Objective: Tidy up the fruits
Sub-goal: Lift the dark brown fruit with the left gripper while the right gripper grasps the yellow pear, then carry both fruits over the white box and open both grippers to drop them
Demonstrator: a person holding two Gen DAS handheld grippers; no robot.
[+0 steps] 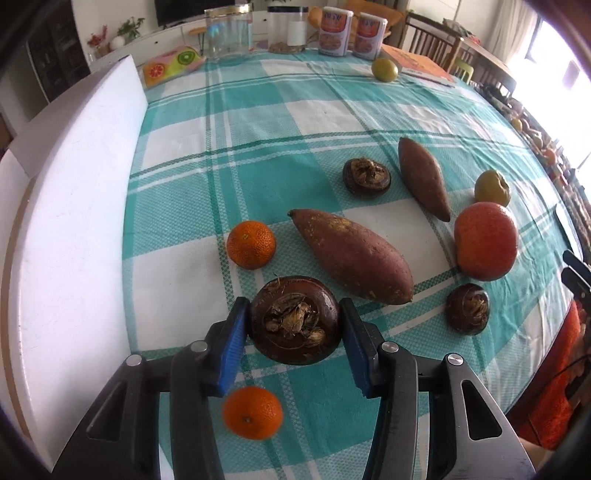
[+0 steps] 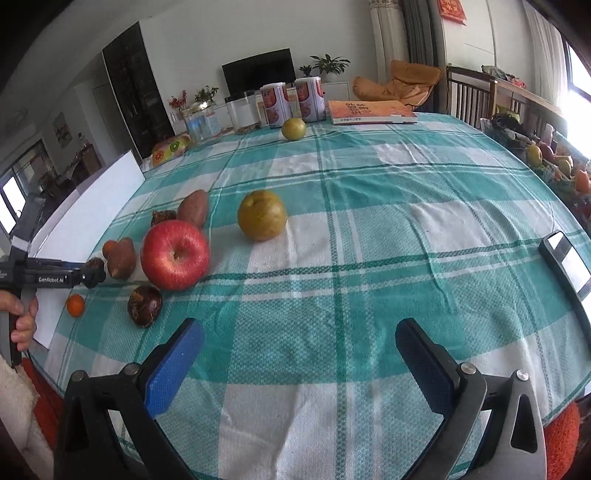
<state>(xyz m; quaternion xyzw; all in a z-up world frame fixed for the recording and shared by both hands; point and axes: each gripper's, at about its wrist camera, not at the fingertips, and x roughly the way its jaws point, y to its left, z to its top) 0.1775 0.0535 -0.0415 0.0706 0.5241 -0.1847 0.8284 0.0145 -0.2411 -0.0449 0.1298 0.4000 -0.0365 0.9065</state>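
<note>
My left gripper (image 1: 293, 308) is shut on a dark brown water chestnut (image 1: 294, 325), its blue pads pressing both sides just above the checked tablecloth. Around it lie two tangerines (image 1: 251, 244) (image 1: 253, 412), two sweet potatoes (image 1: 354, 254) (image 1: 423, 177), two more water chestnuts (image 1: 366, 178) (image 1: 468, 308), a red apple (image 1: 484, 240) and a yellow-green pear (image 1: 492, 187). My right gripper (image 2: 299, 328) stands open over bare cloth with nothing between its fingers. From the right wrist view the apple (image 2: 174, 254) and pear (image 2: 262, 215) sit ahead to the left.
A white board (image 1: 74, 184) runs along the table's left side. Jars (image 1: 229, 33), two cans (image 1: 334, 31), an orange book (image 2: 371, 112) and a green fruit (image 1: 384, 69) stand at the far end. A phone (image 2: 567, 262) lies near the right edge.
</note>
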